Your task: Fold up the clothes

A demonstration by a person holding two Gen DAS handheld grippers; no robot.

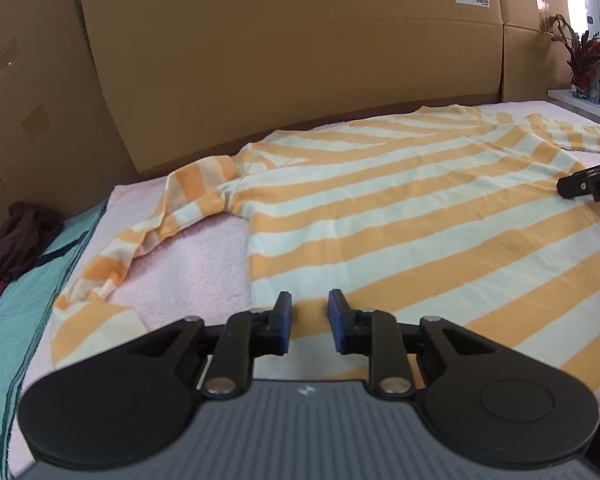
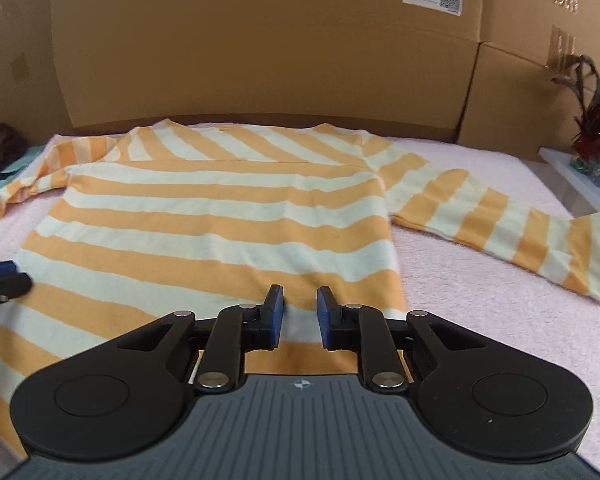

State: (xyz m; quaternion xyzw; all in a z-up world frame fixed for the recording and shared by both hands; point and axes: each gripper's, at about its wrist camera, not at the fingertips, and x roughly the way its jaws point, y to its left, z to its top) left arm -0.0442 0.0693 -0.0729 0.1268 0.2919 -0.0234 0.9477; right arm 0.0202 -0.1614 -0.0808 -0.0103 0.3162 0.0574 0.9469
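Striped orange-and-cream shirt (image 2: 220, 216) lay flat on the pink towel (image 2: 500, 320), ready for folding.
Left claw (image 1: 309, 310) and right claw (image 2: 299, 307) hung over its bottom hem, both slightly spread, pinching nothing, likely placed to grab it.

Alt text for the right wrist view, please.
An orange-and-cream striped sweater lies flat on a pink towel, one sleeve stretched right. The right gripper hovers open over its hem; cardboard boxes stand behind.
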